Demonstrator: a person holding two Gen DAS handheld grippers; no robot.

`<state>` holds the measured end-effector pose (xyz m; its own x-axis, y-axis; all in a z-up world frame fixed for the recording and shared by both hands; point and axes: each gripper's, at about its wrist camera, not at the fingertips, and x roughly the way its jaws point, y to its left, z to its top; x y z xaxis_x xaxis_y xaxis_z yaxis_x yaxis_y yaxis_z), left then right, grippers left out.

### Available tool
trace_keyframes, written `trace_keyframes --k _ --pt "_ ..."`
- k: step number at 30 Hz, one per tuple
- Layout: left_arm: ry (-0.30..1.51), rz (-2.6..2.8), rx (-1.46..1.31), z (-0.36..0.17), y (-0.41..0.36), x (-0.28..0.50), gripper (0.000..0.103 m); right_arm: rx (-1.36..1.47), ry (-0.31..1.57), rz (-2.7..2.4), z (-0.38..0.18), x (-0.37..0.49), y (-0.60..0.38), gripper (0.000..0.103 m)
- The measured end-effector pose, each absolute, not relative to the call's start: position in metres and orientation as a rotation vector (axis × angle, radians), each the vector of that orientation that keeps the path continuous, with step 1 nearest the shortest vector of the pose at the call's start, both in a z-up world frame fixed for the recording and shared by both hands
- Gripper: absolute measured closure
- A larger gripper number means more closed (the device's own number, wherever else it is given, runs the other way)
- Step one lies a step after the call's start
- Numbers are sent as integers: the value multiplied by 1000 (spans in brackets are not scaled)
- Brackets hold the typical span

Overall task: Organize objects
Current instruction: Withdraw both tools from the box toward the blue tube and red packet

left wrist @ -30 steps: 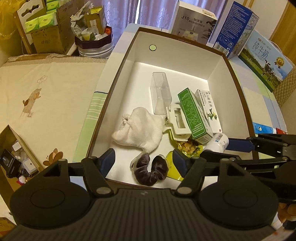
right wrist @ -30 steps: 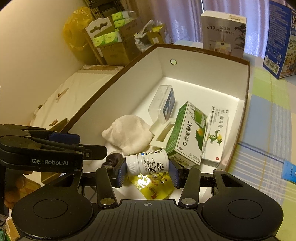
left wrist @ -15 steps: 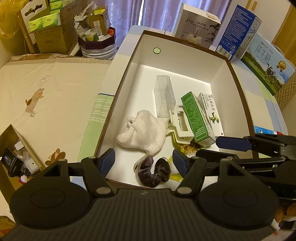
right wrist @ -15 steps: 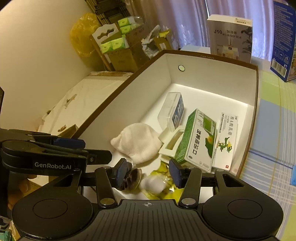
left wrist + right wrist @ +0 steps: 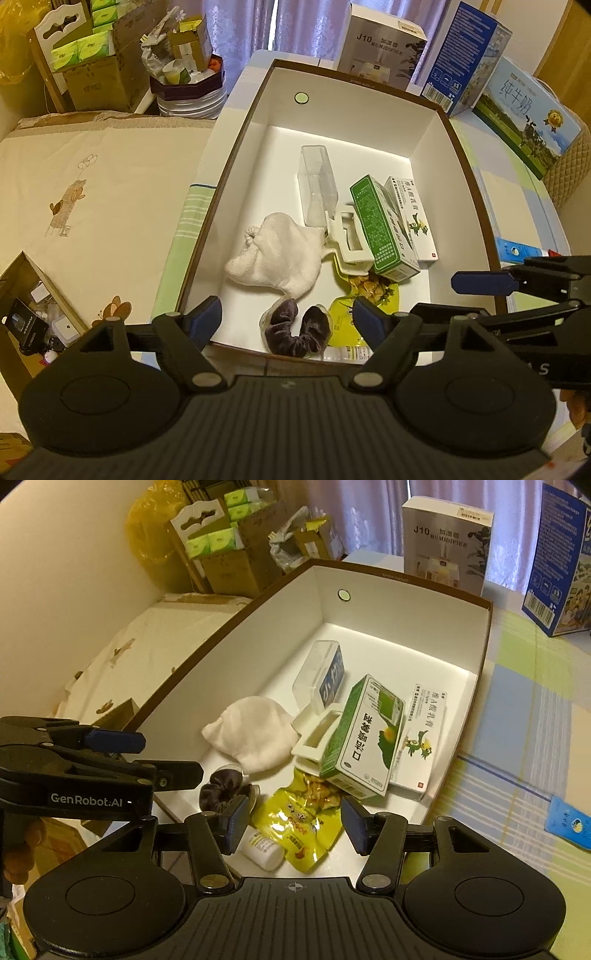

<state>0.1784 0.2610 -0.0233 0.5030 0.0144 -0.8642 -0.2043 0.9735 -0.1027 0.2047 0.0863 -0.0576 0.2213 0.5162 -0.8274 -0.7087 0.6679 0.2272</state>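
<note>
Over the near end of the box (image 5: 391,602), my right claw (image 5: 293,825) hangs with its jaws opening and nothing pinched between them. Right under it the little white bottle (image 5: 263,850) lies on its side on the box floor, just touching the yellow snack pouch (image 5: 306,823), by the near wall. My left claw (image 5: 287,319) is beside it, jaws opening too and empty, hovering above the dark scrunchie (image 5: 295,330) without touching it. From the left cam I only catch a sliver of the bottle behind the near wall.

Going further out in the box: the white cloth bundle (image 5: 253,738) sits past the scrunchie. Next to it is a white clip thing (image 5: 314,736), partly tucked under the green carton (image 5: 364,738), which leans tilted over the pouch's top end. A flat white carton (image 5: 424,738) lies just beside the green one by the right wall. A clear plastic case (image 5: 321,675) stands behind the clip, toward the middle.

Outside, on the striped tabletop (image 5: 517,720), a humidifier box (image 5: 447,539) stands past the far wall, with a blue box (image 5: 557,561) to its right. A milk carton (image 5: 528,118) shows in the left cam. Off to the left there's a bed (image 5: 92,184) with a cream cover.
</note>
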Motion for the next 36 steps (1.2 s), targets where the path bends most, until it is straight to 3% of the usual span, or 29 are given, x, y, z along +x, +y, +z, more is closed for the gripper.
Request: trace_keyframes --k 16,36 --pt "1017 127 -177 -7 238 165 19 -173 1027 821 -40 190 57 48" --pt "990 35 -110 11 155 154 18 -94 1009 745 -23 174 -36 48"
